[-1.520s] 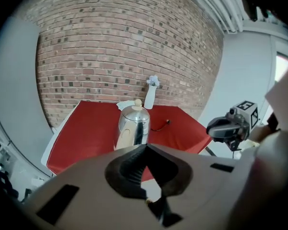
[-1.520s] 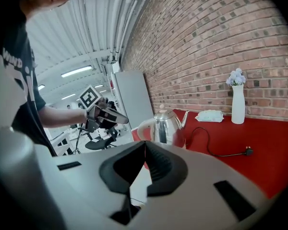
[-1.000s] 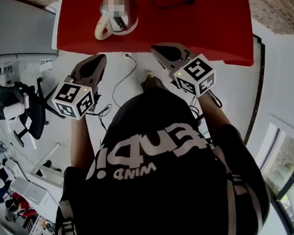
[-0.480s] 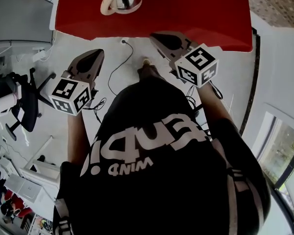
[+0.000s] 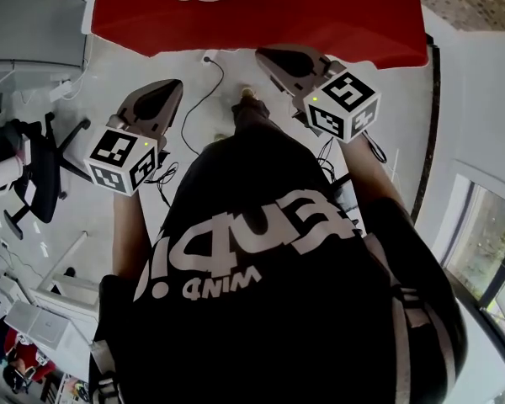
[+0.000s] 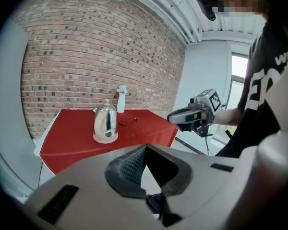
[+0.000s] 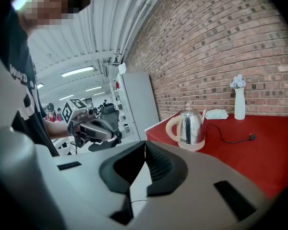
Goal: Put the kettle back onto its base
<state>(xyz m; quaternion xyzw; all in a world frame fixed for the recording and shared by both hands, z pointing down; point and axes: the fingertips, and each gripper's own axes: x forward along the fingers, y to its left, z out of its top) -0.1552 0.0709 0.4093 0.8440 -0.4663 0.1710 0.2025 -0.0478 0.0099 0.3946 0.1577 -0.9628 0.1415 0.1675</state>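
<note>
On the red table (image 6: 72, 128), the kettle (image 6: 105, 122) is already sitting upright on its base (image 6: 106, 139); by these views, nothing is remaining to be done.
Polished steel is gleaming on the kettle's body between a cream handle and the cream base, with a black cord (image 7: 227, 140) trailing beside; the left gripper (image 6: 145, 150) and right gripper (image 7: 144, 147) are hanging well short of the table, both clenched on nothing.

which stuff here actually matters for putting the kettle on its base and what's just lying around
For the job:
- kettle
- cream base under it
- red table they stand on

Just lying about:
- white vase with flowers
- black cord on the table
- office chair on the floor
</note>
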